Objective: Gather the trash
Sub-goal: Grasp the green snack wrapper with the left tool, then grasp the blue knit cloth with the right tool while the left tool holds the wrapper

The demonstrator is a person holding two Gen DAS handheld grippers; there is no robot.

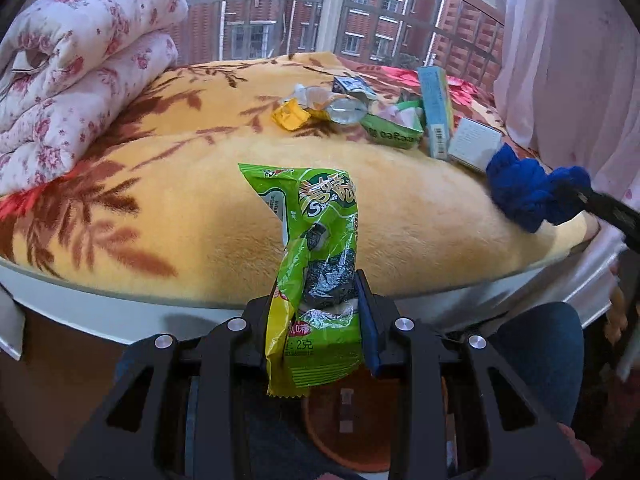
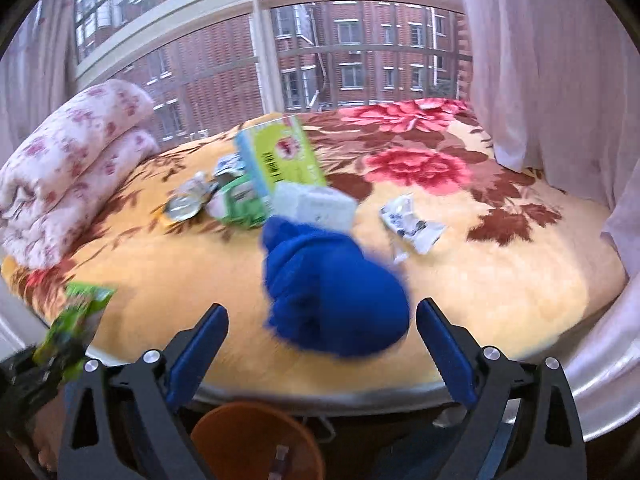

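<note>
- Nearest, left wrist view: left gripper [image 1: 320, 312] clamped on a green snack wrapper [image 1: 316, 240], fingers pinching its lower half; wrapper stands upright above the bed edge, top flopping left. Same wrapper shows at far left in right wrist view [image 2: 76, 320].
- Below both grippers: orange-brown bin [image 2: 256, 440] on the floor, just off the bed edge; also seen under the left gripper [image 1: 344, 420].
- Right gripper [image 2: 322, 344] wide open, blue pads [image 2: 198, 352] spread well apart, nothing pinched betw. them.
- Blue knit item [image 2: 332, 292] sits betw./just ahead of the open fingers, blurred; can't tell if it rests on the blanket or is mid-air. In left view it's at the right edge [image 1: 532, 188].
- Bed w/ yellow floral blanket [image 2: 480, 280] carries the rest.
- Mid-bed trash pile: white box [image 2: 320, 204], green carton [image 2: 240, 204], tall green/teal box [image 2: 280, 156] leaning, crushed clear plastic bottle [image 1: 340, 110], yellow wrapper [image 1: 290, 116].
- Crumpled white wrapper [image 2: 412, 224] lies apart, right of the pile.
- Far left: folded pink floral quilt [image 1: 76, 72].
- Farthest: window [image 2: 320, 40], brick bldgs outside; pale curtain [image 2: 560, 80] at right.
</note>
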